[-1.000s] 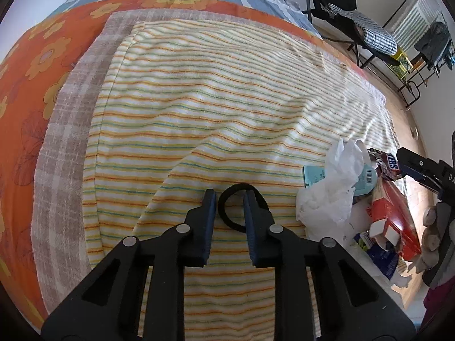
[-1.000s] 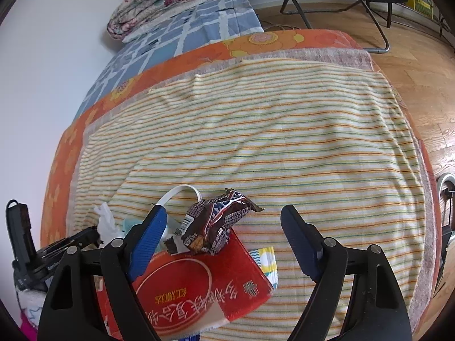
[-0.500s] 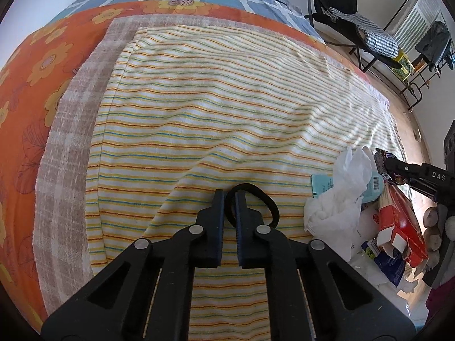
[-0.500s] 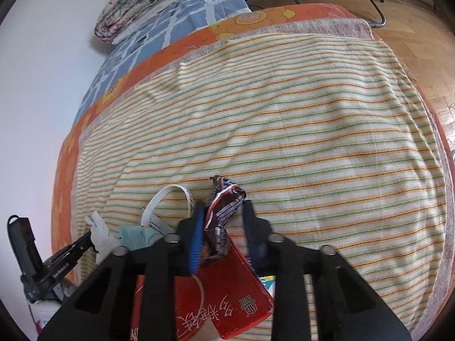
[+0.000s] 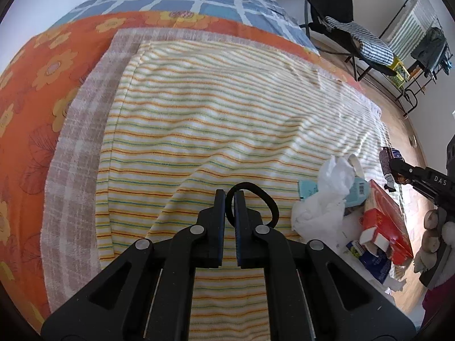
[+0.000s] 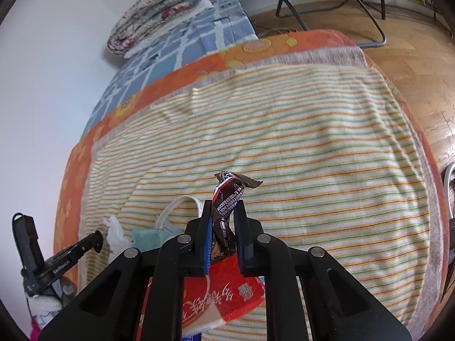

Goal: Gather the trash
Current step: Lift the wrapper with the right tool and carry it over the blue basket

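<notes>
Wrapper (image 6: 227,199) newly in right jaws.

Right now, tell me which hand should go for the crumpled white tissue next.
Neither is free. The left gripper is shut on the black hair tie; the right gripper has just closed on the brown candy wrapper. Left looks nearer the crumpled white tissue, once emptied.

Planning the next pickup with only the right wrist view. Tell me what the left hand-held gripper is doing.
Observer: The left hand-held gripper is shut on a black elastic loop on the striped towel.
Operator: Report what lies at the red box's near end.
Observer: A blue printed packet lies against the near end of the red box.
</notes>
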Motion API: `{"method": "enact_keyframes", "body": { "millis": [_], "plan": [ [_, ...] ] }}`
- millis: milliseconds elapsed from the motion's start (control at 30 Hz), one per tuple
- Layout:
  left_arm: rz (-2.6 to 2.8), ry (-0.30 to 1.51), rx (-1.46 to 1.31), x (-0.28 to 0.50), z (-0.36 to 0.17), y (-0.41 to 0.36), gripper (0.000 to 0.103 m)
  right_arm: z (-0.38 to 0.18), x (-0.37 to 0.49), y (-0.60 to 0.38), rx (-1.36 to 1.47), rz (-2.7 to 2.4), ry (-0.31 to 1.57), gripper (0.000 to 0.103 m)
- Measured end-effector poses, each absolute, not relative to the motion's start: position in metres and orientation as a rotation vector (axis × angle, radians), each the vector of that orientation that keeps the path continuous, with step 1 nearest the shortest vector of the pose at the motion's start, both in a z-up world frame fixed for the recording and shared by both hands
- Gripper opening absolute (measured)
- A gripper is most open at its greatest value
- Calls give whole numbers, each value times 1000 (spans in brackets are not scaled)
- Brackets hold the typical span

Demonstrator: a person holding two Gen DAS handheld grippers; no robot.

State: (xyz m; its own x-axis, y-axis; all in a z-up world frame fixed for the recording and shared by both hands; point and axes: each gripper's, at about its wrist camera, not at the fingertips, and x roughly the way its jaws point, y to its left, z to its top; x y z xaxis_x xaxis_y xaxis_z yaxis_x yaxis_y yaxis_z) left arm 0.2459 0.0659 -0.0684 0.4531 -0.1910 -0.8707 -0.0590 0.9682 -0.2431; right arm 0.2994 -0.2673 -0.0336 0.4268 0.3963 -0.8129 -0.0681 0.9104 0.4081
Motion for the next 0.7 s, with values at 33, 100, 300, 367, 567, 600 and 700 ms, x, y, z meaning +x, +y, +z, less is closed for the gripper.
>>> {"method": "enact_keyframes", "body": {
  "millis": [33, 100, 300, 367, 567, 600, 700],
  "plan": [
    [-86, 1098, -251, 244, -66, 64, 4, -31, 297, -267, 326, 301, 1090, 12],
    [-94, 1092, -250, 240, -62, 62, 4, -24, 291, -266, 301, 308, 1075, 12],
    [-118, 1066, -238, 219, -41, 56, 4, -1, 266, -264, 244, 330, 1037, 12],
    [-125, 1054, -234, 209, -32, 55, 4, 6, 257, -264, 235, 340, 1024, 12],
    [-157, 1031, -233, 171, -8, 50, 4, 32, 215, -264, 199, 370, 984, 12],
    [-164, 1027, -230, 163, -4, 49, 4, 36, 205, -264, 194, 379, 979, 12],
    [-177, 1008, -212, 139, 7, 44, 4, 43, 184, -262, 176, 393, 968, 12]
  ]
}}
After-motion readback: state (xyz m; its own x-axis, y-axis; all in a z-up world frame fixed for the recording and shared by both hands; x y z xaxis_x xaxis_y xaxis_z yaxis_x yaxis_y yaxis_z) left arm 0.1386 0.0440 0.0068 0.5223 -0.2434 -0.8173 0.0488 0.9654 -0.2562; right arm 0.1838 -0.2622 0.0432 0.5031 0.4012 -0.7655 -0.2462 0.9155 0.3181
